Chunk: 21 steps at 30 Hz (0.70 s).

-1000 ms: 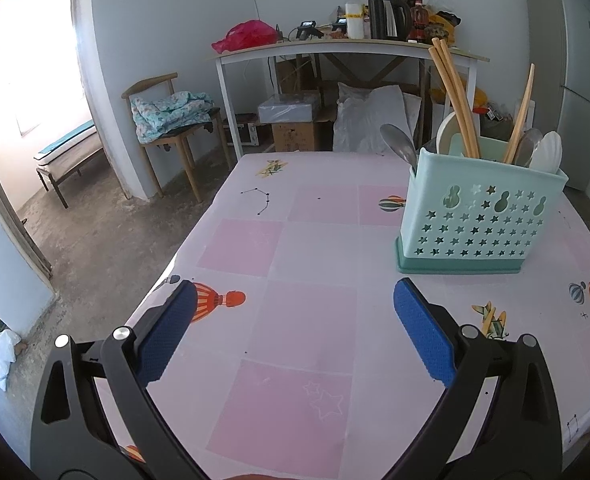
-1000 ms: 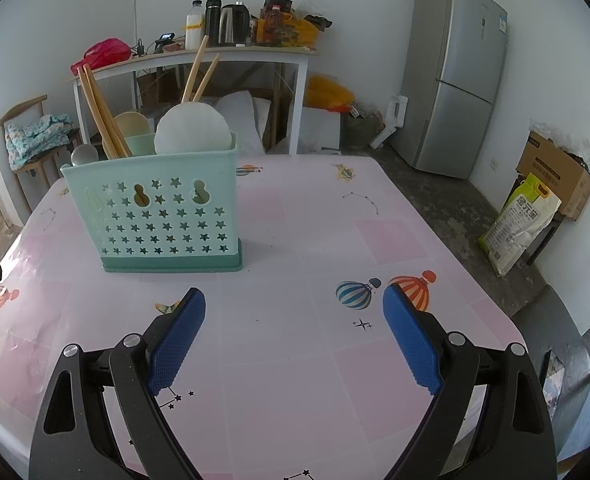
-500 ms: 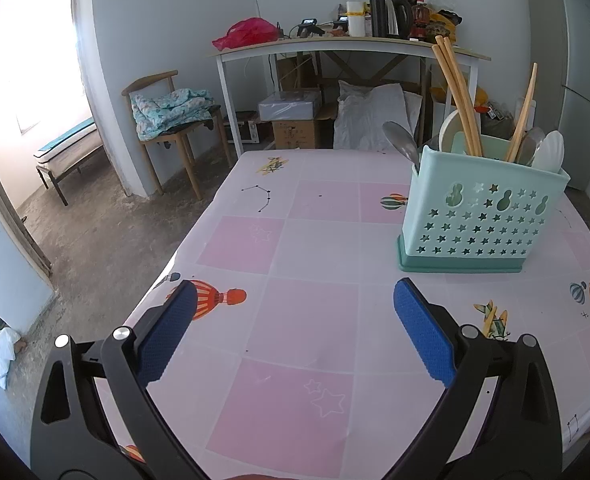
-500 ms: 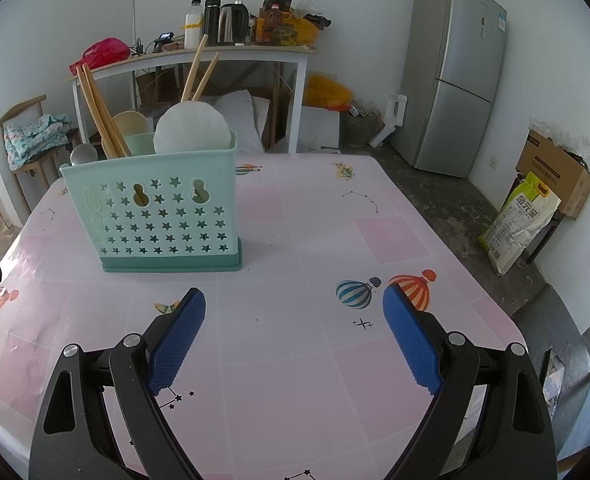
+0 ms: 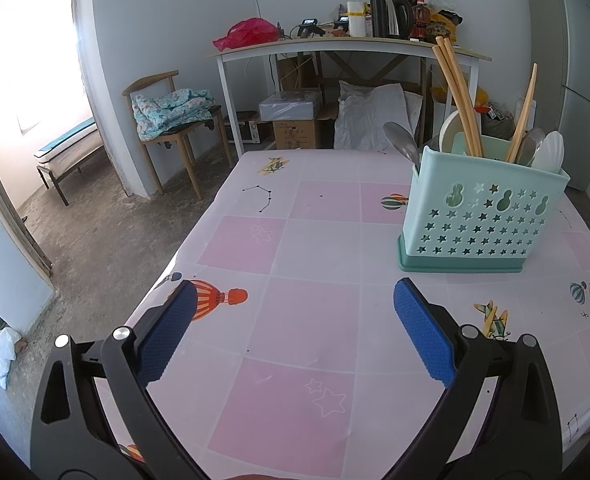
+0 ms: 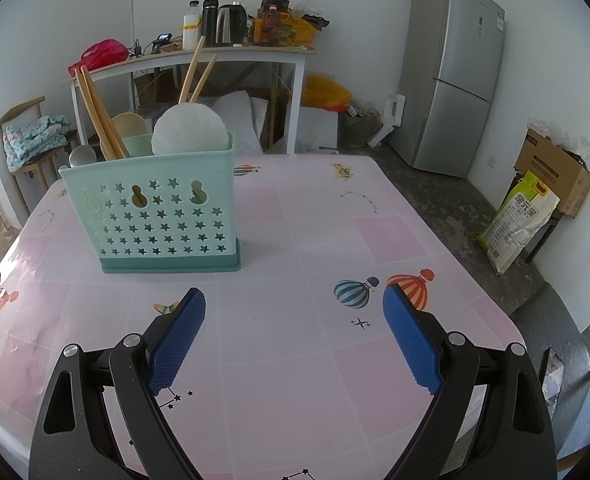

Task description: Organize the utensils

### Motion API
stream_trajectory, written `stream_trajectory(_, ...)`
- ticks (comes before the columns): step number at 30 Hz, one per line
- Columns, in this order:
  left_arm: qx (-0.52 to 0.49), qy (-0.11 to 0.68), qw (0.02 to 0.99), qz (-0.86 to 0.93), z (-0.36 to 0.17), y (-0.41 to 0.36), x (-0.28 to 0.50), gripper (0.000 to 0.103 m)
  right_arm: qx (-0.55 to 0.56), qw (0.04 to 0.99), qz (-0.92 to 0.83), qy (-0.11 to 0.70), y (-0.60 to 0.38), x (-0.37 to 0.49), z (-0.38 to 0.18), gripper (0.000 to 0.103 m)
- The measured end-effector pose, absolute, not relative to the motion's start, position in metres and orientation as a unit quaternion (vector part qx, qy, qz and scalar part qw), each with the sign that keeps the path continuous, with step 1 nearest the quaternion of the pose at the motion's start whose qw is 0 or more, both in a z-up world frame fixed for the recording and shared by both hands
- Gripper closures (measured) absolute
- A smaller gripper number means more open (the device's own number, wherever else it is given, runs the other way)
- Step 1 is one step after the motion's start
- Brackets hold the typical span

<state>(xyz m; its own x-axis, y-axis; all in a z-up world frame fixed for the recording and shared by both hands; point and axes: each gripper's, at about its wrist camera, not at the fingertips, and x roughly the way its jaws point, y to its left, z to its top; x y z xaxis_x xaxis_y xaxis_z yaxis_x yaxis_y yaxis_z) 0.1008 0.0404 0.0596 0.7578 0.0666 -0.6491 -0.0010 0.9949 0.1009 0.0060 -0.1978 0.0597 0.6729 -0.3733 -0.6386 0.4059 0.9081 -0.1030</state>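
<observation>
Mint-green star-perforated plastic utensil caddy upright on pink balloon-print worktop, holding wooden chopsticks, spoons, left claw wide, empty, right claw wide, empty, no legible labels.

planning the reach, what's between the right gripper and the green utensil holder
Only bare tablecloth between the right gripper and the utensil holder, seen in the right wrist view.
</observation>
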Motion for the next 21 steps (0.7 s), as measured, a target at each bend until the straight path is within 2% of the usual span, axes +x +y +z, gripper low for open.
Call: stream_trajectory(21,0.047,0.344,0.938,0.019,0.0619,0.0413,0.0992,0.008,0.024,0.915,-0.213,0.342,-0.1959,0.0058,0.0633,0.015)
